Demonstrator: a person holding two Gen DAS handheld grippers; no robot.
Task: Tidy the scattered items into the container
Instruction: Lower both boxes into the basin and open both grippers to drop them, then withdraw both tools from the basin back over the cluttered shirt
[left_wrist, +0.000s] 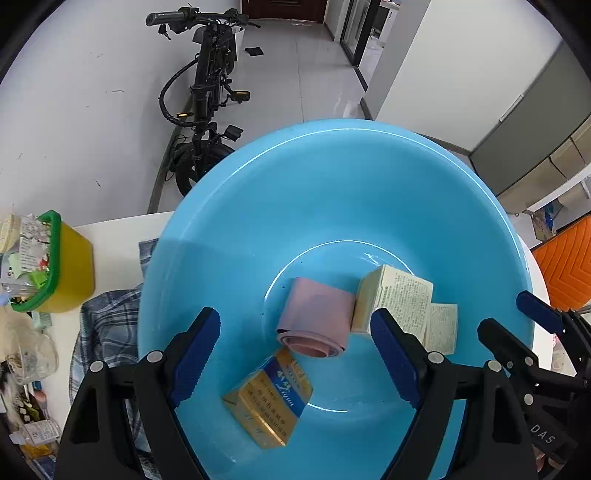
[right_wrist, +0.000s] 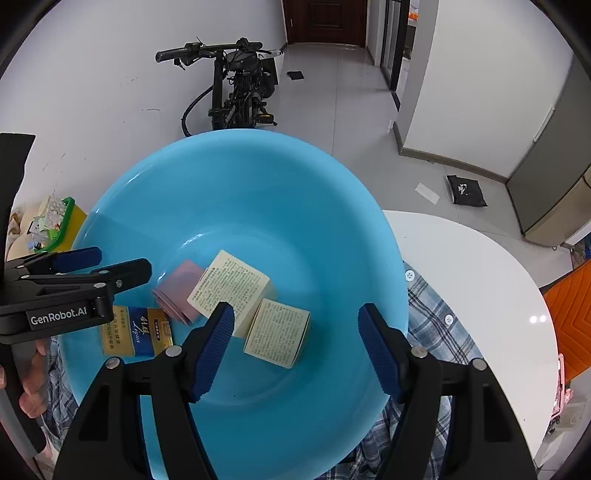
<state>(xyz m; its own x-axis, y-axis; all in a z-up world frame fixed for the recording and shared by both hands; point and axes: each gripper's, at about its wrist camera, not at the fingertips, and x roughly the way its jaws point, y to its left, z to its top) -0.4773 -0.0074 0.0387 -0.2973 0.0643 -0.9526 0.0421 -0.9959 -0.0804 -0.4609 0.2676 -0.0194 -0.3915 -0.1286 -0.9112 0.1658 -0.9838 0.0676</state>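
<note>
A wide light-blue basin (left_wrist: 332, 177) (right_wrist: 240, 177) stands on a plaid cloth on the white table. Inside it lie a rolled pink cloth (left_wrist: 314, 317) (right_wrist: 177, 284), a gold-and-blue box (left_wrist: 266, 402) (right_wrist: 136, 332), a larger cream printed box (left_wrist: 395, 295) (right_wrist: 229, 284) and a smaller cream box (left_wrist: 441, 328) (right_wrist: 277, 332). My left gripper (left_wrist: 295, 325) (right_wrist: 122, 260) hangs open over the pink roll and the gold box, gripping nothing. My right gripper (right_wrist: 295, 312) (left_wrist: 504, 312) is open above the smaller cream box, its pads clear of it.
A yellow bin with a green rim (left_wrist: 62, 273) (right_wrist: 70, 218), full of packets, stands left of the basin. The plaid shirt (left_wrist: 107, 325) (right_wrist: 436, 314) lies under the basin. White table (right_wrist: 480, 280) extends right. A bicycle (left_wrist: 207, 92) leans on the far wall; an orange seat (left_wrist: 569, 266) is at right.
</note>
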